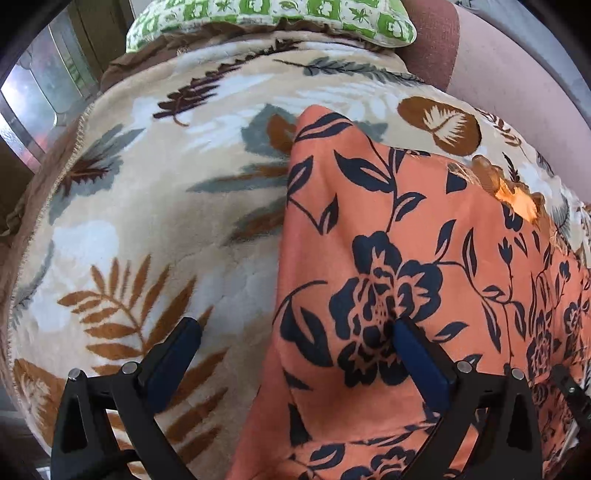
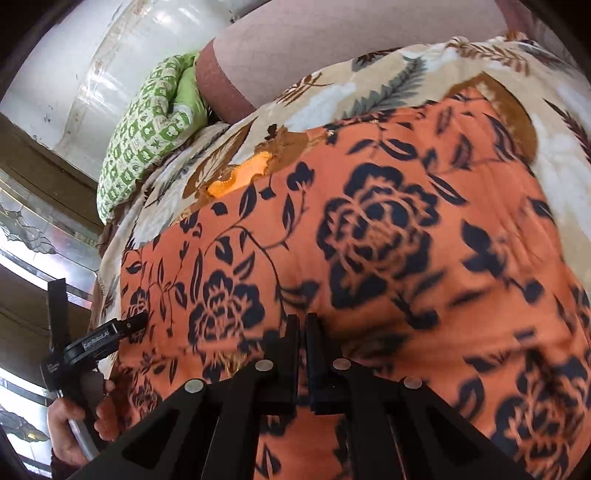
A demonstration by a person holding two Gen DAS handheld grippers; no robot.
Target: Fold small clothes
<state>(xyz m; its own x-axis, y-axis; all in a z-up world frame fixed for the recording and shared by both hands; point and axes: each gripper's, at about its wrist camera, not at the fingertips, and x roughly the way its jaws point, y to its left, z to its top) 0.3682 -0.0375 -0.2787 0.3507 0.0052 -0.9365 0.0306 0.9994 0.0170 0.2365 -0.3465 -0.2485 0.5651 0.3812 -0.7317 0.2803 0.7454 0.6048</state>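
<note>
orange floral garment (image 1: 424, 258) lies spread on a leaf-patterned blanket (image 1: 129, 221), under both tools. left hand-held gripper (image 1: 295, 332) is released, one finger pressing the cloth's edge. right hand-held gripper (image 2: 303, 325) is clenched on a fold of that garment (image 2: 369, 240). green pillow (image 1: 273, 18) sits beyond.

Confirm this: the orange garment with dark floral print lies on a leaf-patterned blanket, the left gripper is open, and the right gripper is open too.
Not quite. The right gripper is shut, its black fingers pressed together on the orange garment with dark floral print, as the right wrist view shows. The rest holds: the garment lies on the leaf-patterned beige blanket, and the left gripper is open.
</note>
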